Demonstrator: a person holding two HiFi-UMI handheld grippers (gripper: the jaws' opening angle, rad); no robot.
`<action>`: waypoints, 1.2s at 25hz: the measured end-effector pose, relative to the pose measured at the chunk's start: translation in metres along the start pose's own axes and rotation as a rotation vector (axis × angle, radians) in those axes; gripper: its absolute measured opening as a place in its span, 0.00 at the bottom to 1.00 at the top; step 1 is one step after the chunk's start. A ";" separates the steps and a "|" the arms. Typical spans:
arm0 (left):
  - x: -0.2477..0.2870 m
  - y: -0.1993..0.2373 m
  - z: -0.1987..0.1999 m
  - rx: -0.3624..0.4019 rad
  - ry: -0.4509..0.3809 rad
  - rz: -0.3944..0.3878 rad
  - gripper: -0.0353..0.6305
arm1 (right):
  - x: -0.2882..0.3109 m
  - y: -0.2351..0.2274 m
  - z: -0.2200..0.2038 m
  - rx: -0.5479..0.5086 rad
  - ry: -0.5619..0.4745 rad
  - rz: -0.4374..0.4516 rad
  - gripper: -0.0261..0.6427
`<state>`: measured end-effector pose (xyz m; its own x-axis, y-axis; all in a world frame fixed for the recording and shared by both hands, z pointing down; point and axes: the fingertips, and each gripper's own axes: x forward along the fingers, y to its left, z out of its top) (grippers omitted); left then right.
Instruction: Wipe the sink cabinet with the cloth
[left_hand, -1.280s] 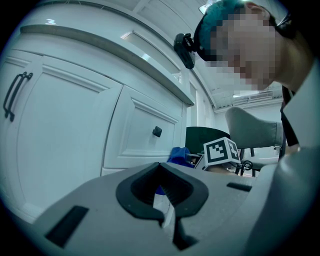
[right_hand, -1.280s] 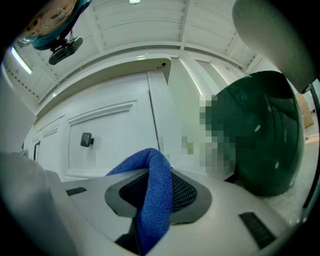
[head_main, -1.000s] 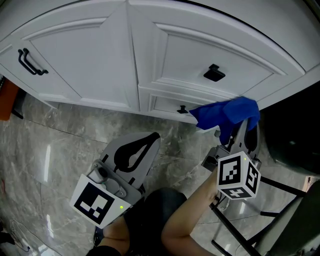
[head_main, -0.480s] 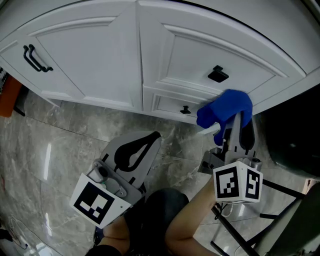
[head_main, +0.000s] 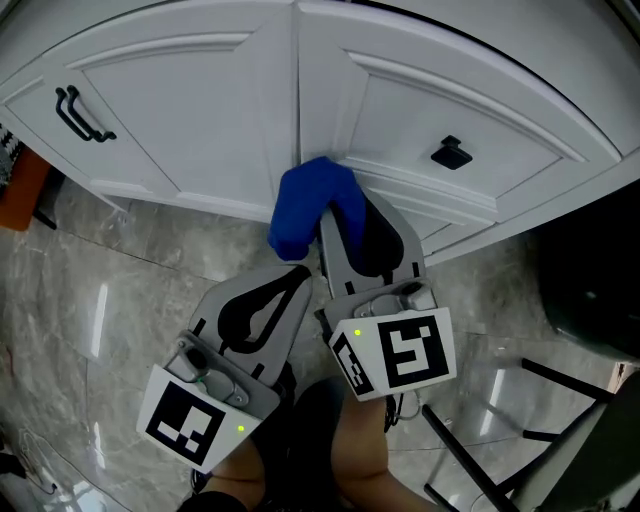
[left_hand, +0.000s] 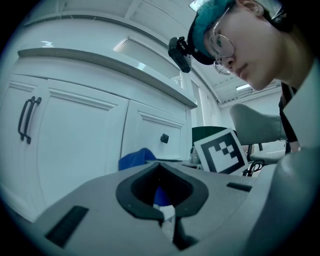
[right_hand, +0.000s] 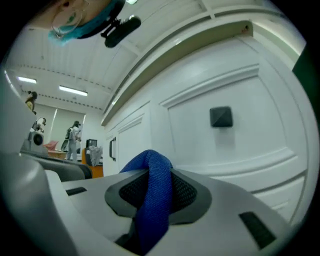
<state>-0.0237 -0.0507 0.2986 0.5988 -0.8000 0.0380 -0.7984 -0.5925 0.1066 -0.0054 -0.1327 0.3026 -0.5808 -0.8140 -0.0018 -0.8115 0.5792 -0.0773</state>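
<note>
The white sink cabinet (head_main: 200, 120) fills the top of the head view, with a black bar handle (head_main: 78, 112) on its left door and a black knob (head_main: 452, 153) on the right panel. My right gripper (head_main: 338, 215) is shut on the blue cloth (head_main: 305, 205), which is pressed against the cabinet's lower front at the seam between the doors. In the right gripper view the cloth (right_hand: 152, 195) hangs out of the shut jaws, with the knob (right_hand: 221, 117) ahead. My left gripper (head_main: 303, 275) hovers over the floor just below the cloth, shut and holding nothing.
Grey marble floor (head_main: 100, 280) lies below the cabinet. An orange object (head_main: 18, 195) stands at the far left. A dark bin (head_main: 590, 270) and black metal legs (head_main: 520, 440) sit at the right. The person's arm (head_main: 360, 470) shows at the bottom.
The right gripper has carried the cloth leftward along the cabinet's lower front, from below the knob to the seam between the doors. The left gripper has barely moved.
</note>
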 end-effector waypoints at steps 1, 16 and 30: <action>-0.001 0.003 0.001 0.000 -0.006 0.008 0.06 | 0.006 0.005 -0.011 0.006 0.046 0.017 0.21; -0.003 0.017 -0.001 -0.025 -0.015 -0.004 0.06 | 0.032 -0.011 -0.052 -0.064 0.124 -0.098 0.21; 0.000 0.011 -0.004 -0.023 -0.008 -0.023 0.06 | 0.032 -0.010 -0.052 -0.074 0.136 -0.109 0.21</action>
<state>-0.0322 -0.0562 0.3033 0.6168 -0.7867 0.0275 -0.7824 -0.6089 0.1307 -0.0192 -0.1620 0.3555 -0.4884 -0.8617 0.1376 -0.8697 0.4935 0.0038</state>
